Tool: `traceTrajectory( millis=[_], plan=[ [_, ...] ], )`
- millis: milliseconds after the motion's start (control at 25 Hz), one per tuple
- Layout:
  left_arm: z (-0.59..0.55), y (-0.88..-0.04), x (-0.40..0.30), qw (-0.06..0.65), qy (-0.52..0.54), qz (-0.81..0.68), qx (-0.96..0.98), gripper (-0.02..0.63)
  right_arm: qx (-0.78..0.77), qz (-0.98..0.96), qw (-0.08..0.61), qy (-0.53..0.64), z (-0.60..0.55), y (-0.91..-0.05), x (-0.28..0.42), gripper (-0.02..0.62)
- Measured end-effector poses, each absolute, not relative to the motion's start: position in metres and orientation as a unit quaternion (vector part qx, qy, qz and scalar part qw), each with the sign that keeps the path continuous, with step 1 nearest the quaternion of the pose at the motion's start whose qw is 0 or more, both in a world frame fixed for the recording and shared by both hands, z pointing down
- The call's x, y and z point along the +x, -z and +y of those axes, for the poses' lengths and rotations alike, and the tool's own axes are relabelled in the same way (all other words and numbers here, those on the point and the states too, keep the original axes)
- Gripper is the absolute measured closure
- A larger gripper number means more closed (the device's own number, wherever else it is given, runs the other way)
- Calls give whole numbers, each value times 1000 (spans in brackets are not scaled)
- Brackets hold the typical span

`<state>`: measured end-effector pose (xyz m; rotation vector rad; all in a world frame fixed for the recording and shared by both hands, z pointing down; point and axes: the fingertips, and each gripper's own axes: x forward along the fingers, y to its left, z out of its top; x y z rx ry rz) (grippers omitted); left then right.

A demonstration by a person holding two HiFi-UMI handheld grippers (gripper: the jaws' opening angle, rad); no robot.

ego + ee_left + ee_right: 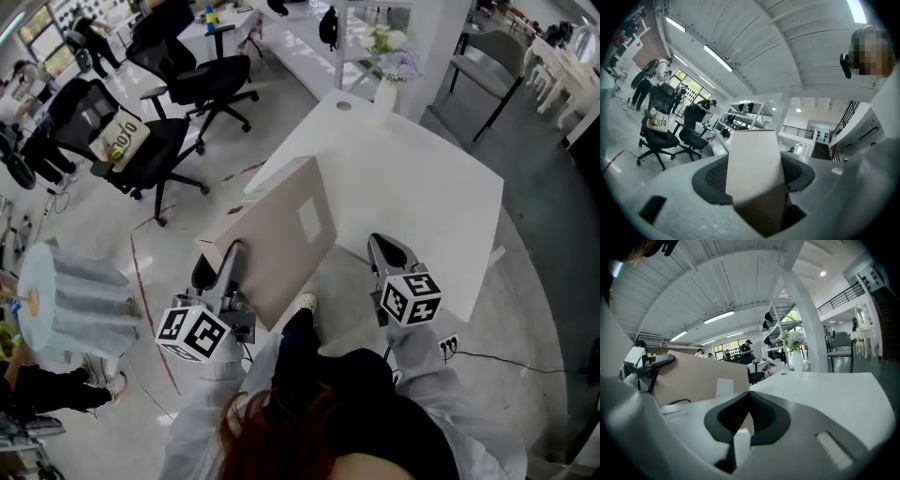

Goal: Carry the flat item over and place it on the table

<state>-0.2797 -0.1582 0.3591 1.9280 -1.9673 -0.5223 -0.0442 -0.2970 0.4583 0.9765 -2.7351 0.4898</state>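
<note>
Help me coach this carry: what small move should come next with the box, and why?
Probably move the flat cardboard box further over the white table, then lower it. The left gripper clamps its near edge. The box stands on edge, seemingly mostly beside the table and over the floor. The right gripper is shut and empty.

White table (422, 202), flower vase (385, 92) atop

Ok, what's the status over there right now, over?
Left gripper shut on edge of cardboard box. Right gripper shut, empty, beside it. Box in the air at edge of white table, not set down. Flower vase at far corner.
</note>
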Motion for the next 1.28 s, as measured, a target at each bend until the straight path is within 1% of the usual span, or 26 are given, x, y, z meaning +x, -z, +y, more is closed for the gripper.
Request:
traceTrajectory(
  millis=[240, 400, 640, 760, 920, 1280],
  plan=[
    [-204, -339, -328, 187, 267, -660, 677, 325, 344, -918, 103, -167, -344, -452, -75, 588],
    [-249, -351, -340, 202, 267, -650, 682, 325, 358, -913, 105, -166, -368, -451, -89, 588],
    [-317, -369, -357, 252, 289, -611, 693, 325, 400, -896, 98, -167, -410, -448, -97, 588],
    [-348, -375, -366, 264, 294, -592, 703, 325, 424, -885, 95, -168, -425, -451, -99, 588],
    [-381, -385, -367, 283, 297, -567, 715, 325, 454, -869, 93, -172, -433, -457, -94, 588],
    [-421, -427, -350, 381, 328, -533, 680, 325, 487, -846, 113, -184, -437, -467, -71, 588]
  ],
)
